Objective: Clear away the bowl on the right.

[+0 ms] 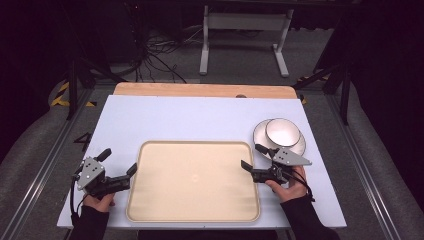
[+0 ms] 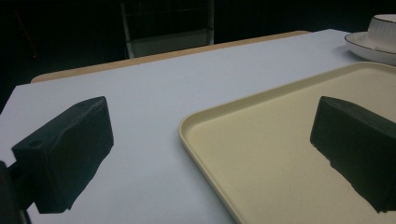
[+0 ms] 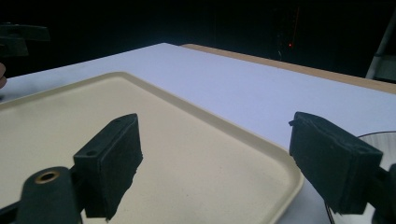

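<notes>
From above, a person's left hand (image 1: pixel 97 201) holds the left gripper (image 1: pixel 119 163) at the left edge of a shallow cream rectangular plastic tray (image 1: pixel 194 181); the right hand (image 1: pixel 290 187) holds the right gripper (image 1: pixel 254 156) at its right edge. Both spread wide, gripping nothing. A white bowl (image 1: pixel 282 132) sits on a white plate (image 1: pixel 299 146) just behind the right gripper. White tabletop (image 1: pixel 190 120) lies bare beyond.

Left gripper view: jaws straddle the tray's corner (image 2: pixel 187 126); the bowl (image 2: pixel 384 25) is cropped.

Right gripper view: jaws straddle the tray's edge (image 3: pixel 285 168).
</notes>
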{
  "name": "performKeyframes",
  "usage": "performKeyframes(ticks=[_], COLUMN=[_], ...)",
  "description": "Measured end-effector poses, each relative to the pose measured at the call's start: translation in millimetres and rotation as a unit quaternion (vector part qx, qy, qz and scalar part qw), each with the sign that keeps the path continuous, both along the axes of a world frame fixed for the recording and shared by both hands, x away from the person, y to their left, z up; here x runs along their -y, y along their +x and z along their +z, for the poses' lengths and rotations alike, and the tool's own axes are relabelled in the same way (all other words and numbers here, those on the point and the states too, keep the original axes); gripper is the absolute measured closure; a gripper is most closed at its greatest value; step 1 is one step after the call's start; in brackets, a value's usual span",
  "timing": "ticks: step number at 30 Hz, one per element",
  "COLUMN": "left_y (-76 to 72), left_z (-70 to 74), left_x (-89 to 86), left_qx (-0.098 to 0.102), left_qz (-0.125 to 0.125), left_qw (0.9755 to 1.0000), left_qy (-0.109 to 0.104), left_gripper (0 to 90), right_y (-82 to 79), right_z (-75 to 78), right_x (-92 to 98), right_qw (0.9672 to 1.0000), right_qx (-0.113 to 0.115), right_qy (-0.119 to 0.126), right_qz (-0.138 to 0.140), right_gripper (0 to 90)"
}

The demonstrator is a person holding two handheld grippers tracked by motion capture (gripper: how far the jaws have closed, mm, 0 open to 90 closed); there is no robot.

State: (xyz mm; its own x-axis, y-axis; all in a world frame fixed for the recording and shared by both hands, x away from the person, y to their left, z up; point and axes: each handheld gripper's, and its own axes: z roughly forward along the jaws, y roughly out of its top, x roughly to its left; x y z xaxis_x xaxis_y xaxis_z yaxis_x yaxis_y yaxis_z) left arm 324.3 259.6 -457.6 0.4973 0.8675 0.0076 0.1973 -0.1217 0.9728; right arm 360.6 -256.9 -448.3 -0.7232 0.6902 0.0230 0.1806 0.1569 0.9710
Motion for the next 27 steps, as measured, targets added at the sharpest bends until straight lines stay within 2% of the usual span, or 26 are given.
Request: performKeyframes(ticks=[7, 12, 17, 27], left_y=[0.0, -0.3, -0.4, -0.6], left_z=[0.0, 0.5, 0.5, 0.3], left_x=[0.5, -0.7, 0.1, 0.7], left_qx=[0.000, 0.000, -0.001, -0.001], left_qz=[-0.001, -0.004, -0.003, -0.003], left_qw=[1.0000, 1.0000, 1.0000, 1.0000], left_qy=[0.002, -0.006, 0.001, 0.001], left_gripper=[0.1, 0.1, 0.1, 0.1], right_y=[-0.5, -0.9, -1.0, -0.9], right_z=[0.0, -0.2, -0.3, 3.4], right_x=[-0.1, 0.3, 0.1, -2.3], right_qw=[1.0000, 1.0000, 1.0000, 1.0000], right_qx=[-0.002, -0.002, -0.004, -0.005], right_qy=[-0.001, -0.001, -0.002, -0.002], right_qz=[0.001, 0.001, 0.002, 0.006], right_gripper=[16.3, 16.3, 16.3, 16.3])
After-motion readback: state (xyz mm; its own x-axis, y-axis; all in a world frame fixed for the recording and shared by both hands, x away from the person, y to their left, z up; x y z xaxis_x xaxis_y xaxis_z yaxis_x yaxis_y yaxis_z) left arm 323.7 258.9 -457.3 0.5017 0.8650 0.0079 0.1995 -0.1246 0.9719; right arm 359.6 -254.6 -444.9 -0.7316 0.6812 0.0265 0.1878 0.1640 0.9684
